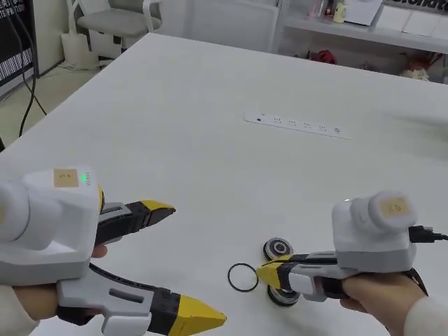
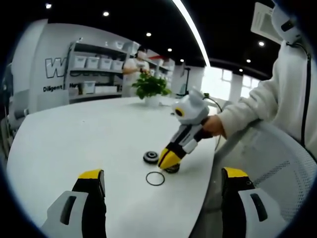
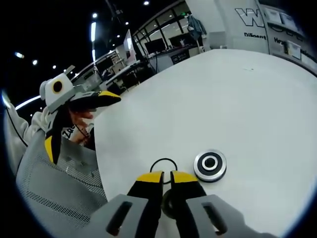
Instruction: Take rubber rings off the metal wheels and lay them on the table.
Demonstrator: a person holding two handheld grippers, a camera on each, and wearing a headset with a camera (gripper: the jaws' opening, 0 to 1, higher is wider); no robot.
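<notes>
Rubber ring (image 3: 163,159) lies just past right gripper (image 3: 167,175), jaws closed; left gripper (image 2: 162,173), jaws apart.

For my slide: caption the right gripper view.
Right tool, nearly shut, over one wheel; loose rubber ring and second wheel ahead.

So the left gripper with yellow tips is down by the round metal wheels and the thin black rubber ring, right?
No, that is the right gripper. The right gripper view shows the round metal wheels and the thin black rubber ring at its yellow tips. The left gripper is held away, jaws open.
</notes>
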